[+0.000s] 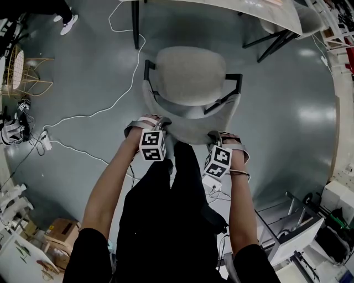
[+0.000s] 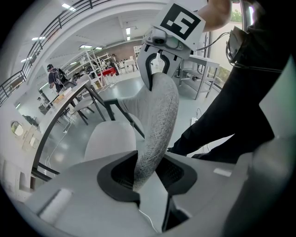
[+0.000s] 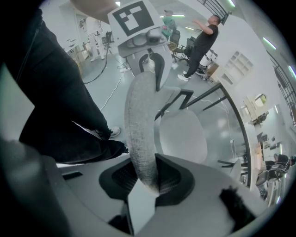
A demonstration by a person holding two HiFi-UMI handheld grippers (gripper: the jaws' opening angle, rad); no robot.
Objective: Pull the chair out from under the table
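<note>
A grey upholstered chair (image 1: 188, 74) with black armrests stands on the floor just in front of the white table (image 1: 232, 6). Its curved backrest (image 1: 191, 126) faces me. My left gripper (image 1: 161, 126) is shut on the backrest's top edge at the left end. My right gripper (image 1: 215, 138) is shut on the same edge at the right end. In the left gripper view the fabric rim (image 2: 157, 120) runs between the dark pads of the left gripper (image 2: 147, 173) to the right gripper (image 2: 159, 62). The right gripper view shows the rim (image 3: 140, 125) pinched in the right gripper (image 3: 145, 178).
White cables (image 1: 110, 105) trail over the grey floor at the left. A black table leg (image 1: 135, 25) stands behind the chair, and a second chair (image 1: 287, 30) sits at the upper right. A metal rack (image 1: 293, 232) is behind me on the right. People (image 3: 203, 37) stand far off.
</note>
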